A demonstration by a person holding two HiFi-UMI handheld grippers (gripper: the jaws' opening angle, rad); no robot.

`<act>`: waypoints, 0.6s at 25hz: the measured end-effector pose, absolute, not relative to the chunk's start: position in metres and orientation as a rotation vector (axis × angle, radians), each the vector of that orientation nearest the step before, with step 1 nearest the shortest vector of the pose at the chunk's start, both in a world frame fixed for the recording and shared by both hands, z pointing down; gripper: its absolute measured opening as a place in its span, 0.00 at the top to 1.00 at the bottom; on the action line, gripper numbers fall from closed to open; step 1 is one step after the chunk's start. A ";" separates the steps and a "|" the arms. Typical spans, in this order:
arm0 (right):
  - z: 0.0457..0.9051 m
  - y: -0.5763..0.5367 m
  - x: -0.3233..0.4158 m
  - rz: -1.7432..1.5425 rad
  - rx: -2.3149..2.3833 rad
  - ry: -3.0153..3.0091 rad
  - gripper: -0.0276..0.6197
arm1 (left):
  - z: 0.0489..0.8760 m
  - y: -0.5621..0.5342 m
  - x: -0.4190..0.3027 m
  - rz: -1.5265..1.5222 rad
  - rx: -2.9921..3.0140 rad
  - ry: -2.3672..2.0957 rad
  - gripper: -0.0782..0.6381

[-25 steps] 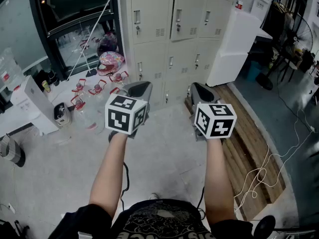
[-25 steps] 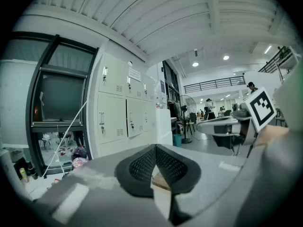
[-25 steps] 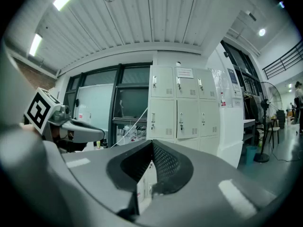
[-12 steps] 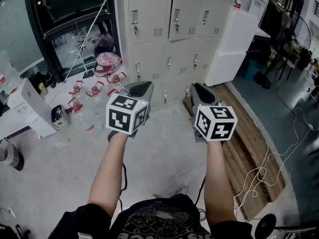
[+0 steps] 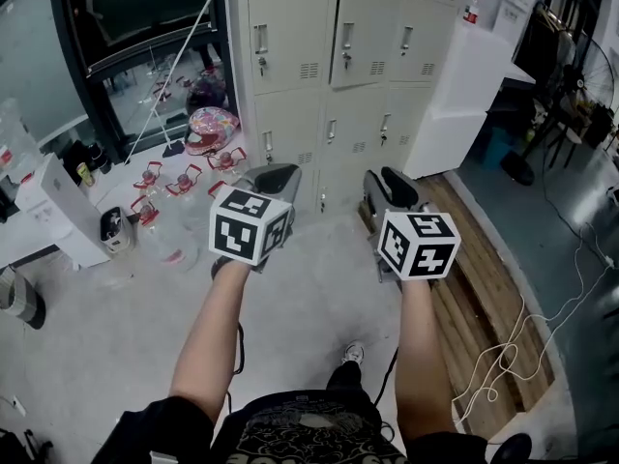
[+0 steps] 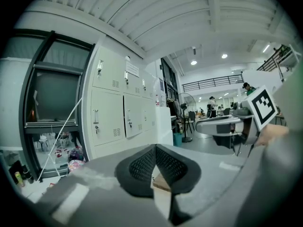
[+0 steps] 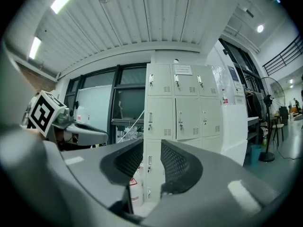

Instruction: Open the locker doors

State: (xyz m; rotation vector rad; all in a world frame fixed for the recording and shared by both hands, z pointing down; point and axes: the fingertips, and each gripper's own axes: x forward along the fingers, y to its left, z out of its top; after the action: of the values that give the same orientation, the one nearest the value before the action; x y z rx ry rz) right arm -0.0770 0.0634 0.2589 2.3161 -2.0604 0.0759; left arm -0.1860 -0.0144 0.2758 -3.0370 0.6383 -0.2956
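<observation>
Clear red-handled jugs (image 5: pixel 184 182) stand beside a pink helmet (image 5: pixel 215 124); wooden planks (image 5: pixel 484 251) and white cable (image 5: pixel 505 356) lie opposite.

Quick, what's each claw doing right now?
Left claw: closed, empty.
Right claw: jaws apart and opening, nothing between them; the cream metal lockers stand well ahead.

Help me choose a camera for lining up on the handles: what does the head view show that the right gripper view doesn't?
Only the head view: the person's forearms, the wooden pallet and the white cable on the floor.
Only the right gripper view: the ceiling, the notice on the top lockers, and the gap of the right claw, its jaws opening with nothing between them.
Both: the closed lockers, the white cabinet beside them and the left claw.
</observation>
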 end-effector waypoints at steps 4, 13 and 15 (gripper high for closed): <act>0.259 0.044 -0.047 0.072 2.291 -2.083 0.76 | 0.274 -0.032 -0.156 -0.292 -3.025 0.668 0.89; 0.245 0.004 0.040 0.069 2.238 -2.154 0.72 | 0.269 -0.065 -0.073 -0.334 -3.009 0.742 0.89; 0.243 -0.003 0.056 0.073 2.224 -2.171 0.72 | 0.268 -0.072 -0.060 -0.339 -3.009 0.770 0.89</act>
State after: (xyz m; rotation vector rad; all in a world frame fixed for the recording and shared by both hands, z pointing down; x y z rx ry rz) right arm 0.0562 -0.0033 0.2429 2.2240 -2.1712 0.0727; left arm -0.0596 -0.0716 0.2676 -3.0091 0.7702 -0.3388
